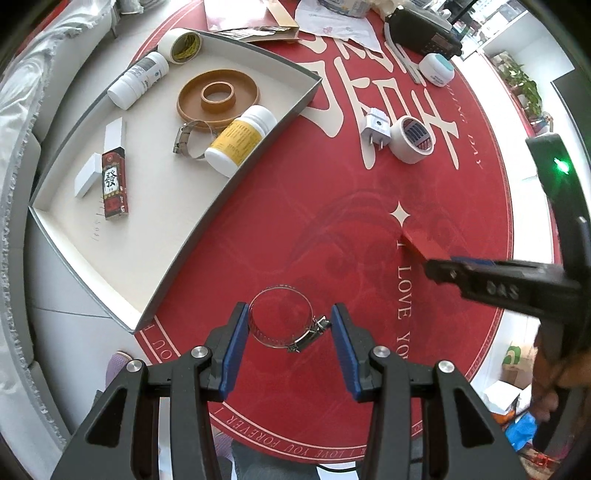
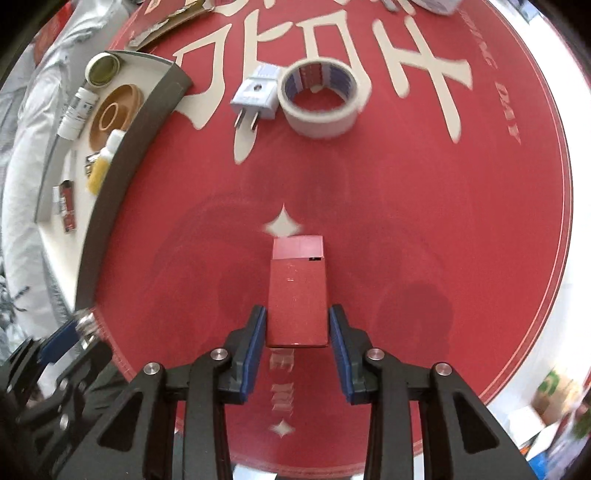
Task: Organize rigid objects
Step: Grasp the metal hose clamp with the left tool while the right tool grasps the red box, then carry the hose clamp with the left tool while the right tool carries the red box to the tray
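A metal hose clamp [image 1: 286,319] lies on the red mat between the fingers of my left gripper [image 1: 288,328], which is open around it; the left pad is near its ring. My right gripper [image 2: 297,334] is shut on a red box [image 2: 297,299]; its blue pads press the box's two sides. In the left wrist view the right gripper [image 1: 439,271] holds the red box [image 1: 421,243] at the right. A grey-walled tray [image 1: 207,218] at the left holds two white bottles, a tape roll, a brown ring, another clamp and small boxes.
A white plug adapter [image 2: 256,94] and a white tape roll [image 2: 319,98] lie on the mat ahead of the right gripper. A round white container [image 1: 437,68], a black device [image 1: 424,31] and papers sit at the far edge.
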A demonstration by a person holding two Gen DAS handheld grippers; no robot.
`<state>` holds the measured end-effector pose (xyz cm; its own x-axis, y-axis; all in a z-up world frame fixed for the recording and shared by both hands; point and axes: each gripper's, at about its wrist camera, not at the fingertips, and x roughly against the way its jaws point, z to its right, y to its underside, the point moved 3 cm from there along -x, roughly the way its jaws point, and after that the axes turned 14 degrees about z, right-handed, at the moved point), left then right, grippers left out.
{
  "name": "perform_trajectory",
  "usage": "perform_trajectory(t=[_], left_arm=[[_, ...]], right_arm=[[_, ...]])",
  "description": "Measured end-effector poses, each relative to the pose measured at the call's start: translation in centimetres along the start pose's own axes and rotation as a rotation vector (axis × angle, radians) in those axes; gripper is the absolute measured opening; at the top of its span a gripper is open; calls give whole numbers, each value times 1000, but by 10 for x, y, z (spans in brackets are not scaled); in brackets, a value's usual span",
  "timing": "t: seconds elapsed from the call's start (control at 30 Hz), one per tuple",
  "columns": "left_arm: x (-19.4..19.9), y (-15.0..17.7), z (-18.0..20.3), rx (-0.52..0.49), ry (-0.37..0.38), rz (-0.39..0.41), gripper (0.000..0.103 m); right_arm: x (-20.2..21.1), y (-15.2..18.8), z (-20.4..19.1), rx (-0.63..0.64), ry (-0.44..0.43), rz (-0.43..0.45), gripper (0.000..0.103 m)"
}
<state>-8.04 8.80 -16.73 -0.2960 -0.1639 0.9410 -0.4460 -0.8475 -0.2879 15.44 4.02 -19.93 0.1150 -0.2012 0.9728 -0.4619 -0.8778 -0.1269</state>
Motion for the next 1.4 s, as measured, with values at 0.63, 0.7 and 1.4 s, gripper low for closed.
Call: perform_trajectory(t=[0.63, 0.7, 1.4], left_arm=[[1, 2, -3, -15, 8, -19, 48], [0, 2, -3, -10, 8, -23, 48], [29, -12, -50, 74, -66, 47, 48]], right_arm=[[-50, 18, -14, 13, 26, -68, 50], [-54, 16, -17, 20, 35, -72, 56], [11, -4, -85, 61, -102, 67, 36]])
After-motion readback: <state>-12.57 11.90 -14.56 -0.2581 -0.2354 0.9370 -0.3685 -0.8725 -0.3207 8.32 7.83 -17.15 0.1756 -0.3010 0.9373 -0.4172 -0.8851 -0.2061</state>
